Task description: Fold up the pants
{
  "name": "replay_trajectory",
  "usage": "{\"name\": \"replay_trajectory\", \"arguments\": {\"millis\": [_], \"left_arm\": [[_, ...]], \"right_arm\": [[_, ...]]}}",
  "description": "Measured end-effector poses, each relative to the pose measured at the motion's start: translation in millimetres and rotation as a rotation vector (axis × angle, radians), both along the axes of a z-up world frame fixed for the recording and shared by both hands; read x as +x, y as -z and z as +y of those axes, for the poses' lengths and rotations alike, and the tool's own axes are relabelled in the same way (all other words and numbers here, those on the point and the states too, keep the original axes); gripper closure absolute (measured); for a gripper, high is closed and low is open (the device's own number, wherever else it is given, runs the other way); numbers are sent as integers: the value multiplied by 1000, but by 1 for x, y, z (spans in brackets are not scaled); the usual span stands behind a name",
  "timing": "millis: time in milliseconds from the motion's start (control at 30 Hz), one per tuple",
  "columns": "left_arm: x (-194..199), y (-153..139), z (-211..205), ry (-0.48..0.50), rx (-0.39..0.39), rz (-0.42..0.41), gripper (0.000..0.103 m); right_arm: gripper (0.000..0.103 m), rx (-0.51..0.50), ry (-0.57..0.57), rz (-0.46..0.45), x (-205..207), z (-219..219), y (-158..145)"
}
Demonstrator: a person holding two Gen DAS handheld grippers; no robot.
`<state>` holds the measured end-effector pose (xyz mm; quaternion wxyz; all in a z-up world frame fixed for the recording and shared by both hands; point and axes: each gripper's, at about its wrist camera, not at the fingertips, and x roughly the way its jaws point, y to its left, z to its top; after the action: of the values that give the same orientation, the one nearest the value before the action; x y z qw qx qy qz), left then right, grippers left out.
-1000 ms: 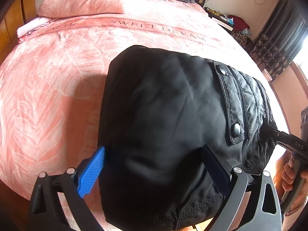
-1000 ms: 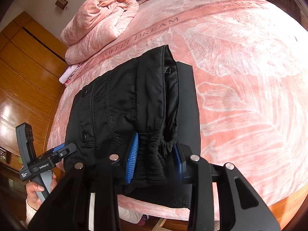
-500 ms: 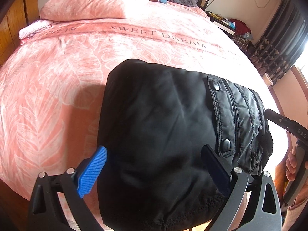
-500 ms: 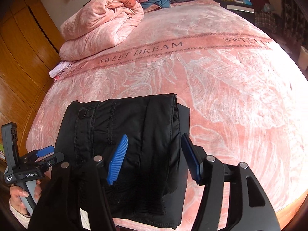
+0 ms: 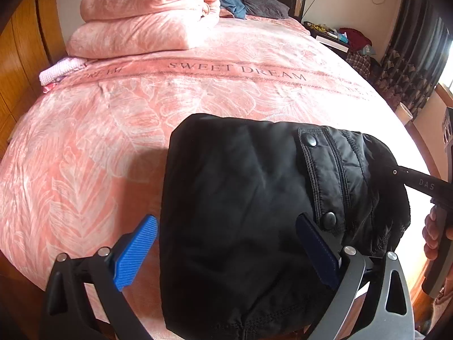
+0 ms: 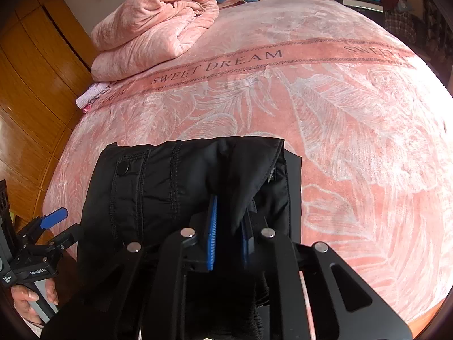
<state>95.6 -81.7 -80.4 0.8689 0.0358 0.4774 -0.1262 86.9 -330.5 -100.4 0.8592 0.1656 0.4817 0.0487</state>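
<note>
The black padded pants (image 5: 243,198) lie folded in a thick bundle at the near edge of the pink bed (image 5: 113,141). A flap with two snap buttons (image 5: 311,141) faces up. My left gripper (image 5: 226,252) is open, its blue pads on either side of the bundle's near left end. In the right wrist view the pants (image 6: 158,181) fill the lower middle. My right gripper (image 6: 229,238) is shut on a fold of the pants at the bundle's right end. The left gripper also shows there (image 6: 61,223), open.
A folded pink quilt (image 5: 147,19) sits at the head of the bed, with a small pink-white cloth (image 5: 61,69) to its left. Wooden wardrobe panels (image 6: 31,90) stand on the left. A cluttered nightstand (image 5: 339,35) and dark curtains (image 5: 410,65) are at right.
My right gripper let go of the waistband, opened wide, and has now shut on a fold of the pants. My left gripper stayed open and drew back a little.
</note>
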Motion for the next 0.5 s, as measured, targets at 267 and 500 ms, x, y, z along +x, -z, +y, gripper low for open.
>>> {"name": "replay_trajectory", "arguments": {"millis": [267,500], "left_arm": [[-3,-15,1,16,-4,-42,4],[-3,-17,-1,26,-3,-50,4]], "right_arm": [[99,25,16,-60,-15,-13,-28],[98,-19,13,1,-13,-11,-3]]}}
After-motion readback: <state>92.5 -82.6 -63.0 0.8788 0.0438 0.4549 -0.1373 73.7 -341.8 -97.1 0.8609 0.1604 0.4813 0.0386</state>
